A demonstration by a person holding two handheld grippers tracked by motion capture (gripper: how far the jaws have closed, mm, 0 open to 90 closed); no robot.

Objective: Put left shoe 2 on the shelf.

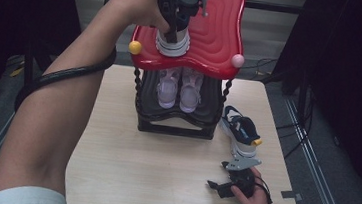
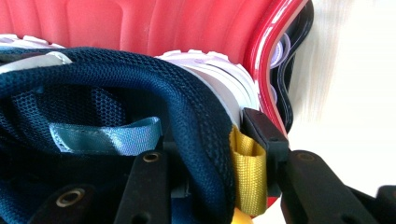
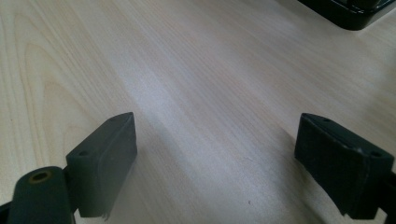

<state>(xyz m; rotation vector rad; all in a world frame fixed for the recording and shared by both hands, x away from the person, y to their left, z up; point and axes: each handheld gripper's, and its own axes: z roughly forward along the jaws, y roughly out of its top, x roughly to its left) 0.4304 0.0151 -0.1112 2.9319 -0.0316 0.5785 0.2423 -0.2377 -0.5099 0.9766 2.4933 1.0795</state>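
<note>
A navy mesh shoe (image 1: 173, 45) with a white sole stands on the red top shelf (image 1: 218, 30) of a small rack. My left gripper (image 1: 173, 33) is shut on its heel collar. In the left gripper view one jaw is inside the navy shoe (image 2: 140, 79) and the other is outside, next to the yellow pull tab (image 2: 247, 172); the left gripper (image 2: 205, 144) sits close to the red shelf (image 2: 163, 28). A matching navy shoe (image 1: 240, 130) lies on the table right of the rack. My right gripper (image 1: 216, 187) (image 3: 215, 154) rests open over bare wood, holding nothing.
A pair of lilac shoes (image 1: 180, 89) sits on the rack's black lower shelf (image 1: 177, 117). The rack's black base (image 3: 345, 11) shows at the top corner of the right gripper view. The light wooden table (image 1: 152, 169) ends near my right hand; dark floor and cables lie beyond.
</note>
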